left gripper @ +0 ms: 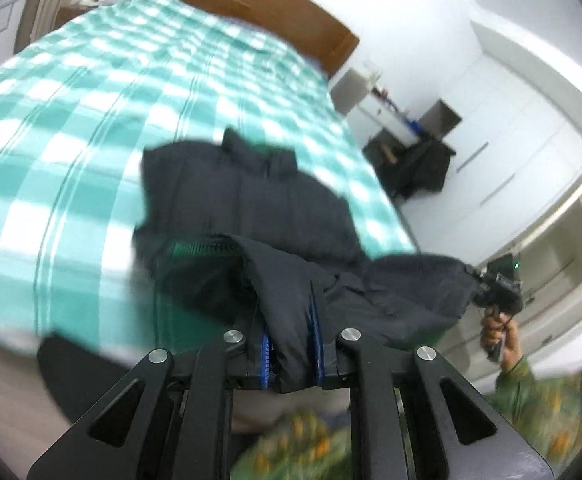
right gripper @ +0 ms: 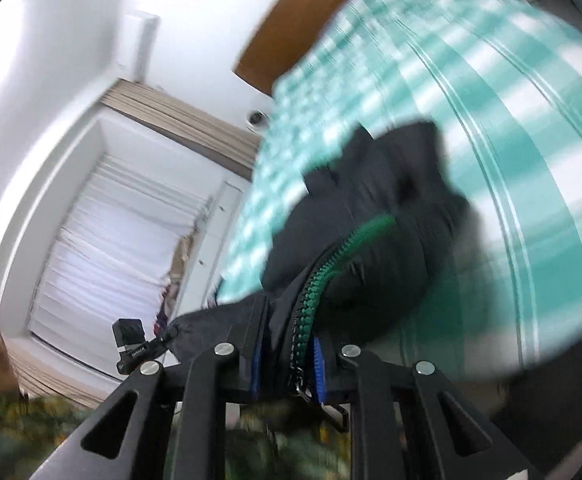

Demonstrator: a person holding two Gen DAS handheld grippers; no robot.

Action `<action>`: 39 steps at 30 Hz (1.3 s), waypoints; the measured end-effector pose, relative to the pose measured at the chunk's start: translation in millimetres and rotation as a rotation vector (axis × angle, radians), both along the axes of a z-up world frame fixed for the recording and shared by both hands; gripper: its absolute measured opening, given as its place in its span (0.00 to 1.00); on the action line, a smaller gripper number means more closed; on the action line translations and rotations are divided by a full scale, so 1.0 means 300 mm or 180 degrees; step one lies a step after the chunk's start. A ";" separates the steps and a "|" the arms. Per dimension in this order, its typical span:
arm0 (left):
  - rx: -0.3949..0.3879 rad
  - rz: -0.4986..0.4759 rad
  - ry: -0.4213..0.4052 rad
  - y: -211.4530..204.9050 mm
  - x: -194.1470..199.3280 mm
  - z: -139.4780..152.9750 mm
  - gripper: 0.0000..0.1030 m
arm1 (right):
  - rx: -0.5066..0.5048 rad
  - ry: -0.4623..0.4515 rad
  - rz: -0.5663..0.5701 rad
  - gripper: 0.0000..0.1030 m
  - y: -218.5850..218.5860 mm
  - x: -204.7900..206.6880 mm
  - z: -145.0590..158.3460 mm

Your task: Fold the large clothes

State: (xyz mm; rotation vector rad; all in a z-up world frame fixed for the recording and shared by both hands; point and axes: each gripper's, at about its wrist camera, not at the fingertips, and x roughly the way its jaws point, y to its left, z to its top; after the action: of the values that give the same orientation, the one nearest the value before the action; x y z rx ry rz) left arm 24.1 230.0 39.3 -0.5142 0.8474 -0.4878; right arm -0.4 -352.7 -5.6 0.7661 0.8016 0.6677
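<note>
**A:** How are the two hands posed?

**B:** In the left wrist view the left gripper (left gripper: pixel 291 356) sits at the bottom centre and points slightly downward toward the bed (left gripper: pixel 71 128). At the right edge a hand (left gripper: pixel 499 332) in a green patterned sleeve (left gripper: pixel 531 392) grips the handle of the right gripper (left gripper: pixel 471 270), raised above the bed's near edge.

**A:** And the jaws?

**B:** Both pairs are pressed nearly together, each pinching fabric. The left one's blue pads (left gripper: pixel 315 344) clamp a fold of the dark jacket (left gripper: pixel 251 200). In the right wrist view the right gripper (right gripper: pixel 287 372) nips the jacket's edge right at the green-toothed zipper (right gripper: pixel 311 280), which runs up from between the pads.

**A:** Where does the jacket lie?

**B:** Its hem stretches between the two grippers across the lower middle of the left view. The rest reaches away from them into the centre of the frame, collar farthest, over the teal-and-white checked cover. The brown headboard (left gripper: pixel 291 12) is at the top. Both views are motion-blurred, so finer detail is lost.
</note>
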 end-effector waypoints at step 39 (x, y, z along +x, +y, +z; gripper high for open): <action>0.1390 0.0426 0.0418 -0.070 0.625 -0.430 0.12 | -0.3016 -0.0243 0.0067 0.21 0.485 0.738 -0.277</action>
State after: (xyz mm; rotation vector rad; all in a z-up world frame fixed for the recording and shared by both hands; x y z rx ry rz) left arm 211.5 209.1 -89.6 -0.1987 1.0051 -0.1375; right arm 220.9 -207.2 -88.6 -0.1287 0.9332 0.2652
